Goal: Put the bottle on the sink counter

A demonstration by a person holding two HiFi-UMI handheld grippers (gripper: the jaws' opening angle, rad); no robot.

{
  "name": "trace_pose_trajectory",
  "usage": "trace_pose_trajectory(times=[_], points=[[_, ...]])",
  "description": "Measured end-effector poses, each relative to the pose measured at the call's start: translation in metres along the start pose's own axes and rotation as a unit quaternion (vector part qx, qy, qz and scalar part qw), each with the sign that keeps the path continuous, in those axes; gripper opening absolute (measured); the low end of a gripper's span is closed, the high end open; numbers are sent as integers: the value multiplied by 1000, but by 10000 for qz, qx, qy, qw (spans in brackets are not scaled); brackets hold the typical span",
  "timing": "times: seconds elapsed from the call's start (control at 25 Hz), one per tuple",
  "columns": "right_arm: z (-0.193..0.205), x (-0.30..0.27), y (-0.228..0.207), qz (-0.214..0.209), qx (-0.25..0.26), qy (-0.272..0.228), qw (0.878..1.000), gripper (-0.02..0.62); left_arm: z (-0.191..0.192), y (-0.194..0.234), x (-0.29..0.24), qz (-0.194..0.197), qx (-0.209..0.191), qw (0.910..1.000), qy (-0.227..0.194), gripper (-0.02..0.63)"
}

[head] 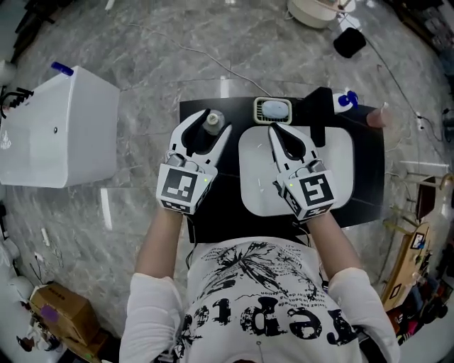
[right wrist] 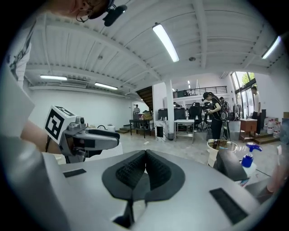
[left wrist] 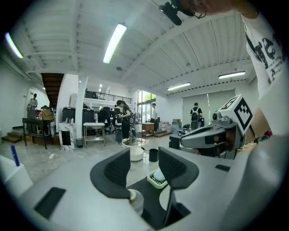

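Note:
A small clear bottle (head: 211,122) with a pale cap stands on the black sink counter (head: 220,216), left of the white basin (head: 340,159). My left gripper (head: 211,132) straddles it with jaws apart. In the left gripper view the bottle (left wrist: 135,201) sits low between the dark pads (left wrist: 118,171), close against the left one and clear of the right one. My right gripper (head: 274,130) hovers over the basin's left part, its jaws shut with nothing in them; in the right gripper view its pads (right wrist: 131,173) meet.
A pale soap tray (head: 273,109) lies behind the basin, with a black faucet (head: 320,113) and a blue-topped spray bottle (head: 346,99) to its right. A white box (head: 64,127) stands on the floor at left. A bowl (head: 316,10) and black cup (head: 349,42) sit further off.

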State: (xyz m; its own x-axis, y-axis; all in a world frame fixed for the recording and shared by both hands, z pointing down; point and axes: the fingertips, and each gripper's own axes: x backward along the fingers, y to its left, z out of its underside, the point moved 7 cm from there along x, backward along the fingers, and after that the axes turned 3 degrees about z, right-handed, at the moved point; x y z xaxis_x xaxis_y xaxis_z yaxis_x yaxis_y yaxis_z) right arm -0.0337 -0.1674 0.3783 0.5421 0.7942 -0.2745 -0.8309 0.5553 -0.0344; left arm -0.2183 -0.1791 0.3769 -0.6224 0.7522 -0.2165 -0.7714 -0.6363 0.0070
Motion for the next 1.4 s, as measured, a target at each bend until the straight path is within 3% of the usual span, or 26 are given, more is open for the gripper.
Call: trace_pose_trajectory(times=[0.24, 0.36, 0.6, 0.72, 0.88, 1.08, 1.4], points=[[-33, 52, 7, -177, 111, -238, 9995, 15, -38, -34, 51, -302, 150, 9991, -267, 63], [-52, 76, 9, -275, 152, -408, 9987, 15, -57, -55, 71, -411, 144, 9984, -374, 23], [-76, 123, 13, -402, 279, -732, 9961, 15, -84, -102, 103, -580, 7, 9978, -321, 15], [-79, 135, 18, -464, 471, -846, 9942, 14, -91, -108, 114, -849, 17, 9950, -523, 14], [-77, 144, 22, -564, 662, -829, 9928, 14, -99, -117, 118, -895, -51, 9939, -649, 15], [-76, 156, 22, -560, 613, -872, 9927, 14, -103, -126, 124, -1084, -108, 9916, -699, 15], [-81, 153, 24, -401, 576, -1036, 9921, 12, -101, -124, 125, -893, -106, 9940, -626, 15]])
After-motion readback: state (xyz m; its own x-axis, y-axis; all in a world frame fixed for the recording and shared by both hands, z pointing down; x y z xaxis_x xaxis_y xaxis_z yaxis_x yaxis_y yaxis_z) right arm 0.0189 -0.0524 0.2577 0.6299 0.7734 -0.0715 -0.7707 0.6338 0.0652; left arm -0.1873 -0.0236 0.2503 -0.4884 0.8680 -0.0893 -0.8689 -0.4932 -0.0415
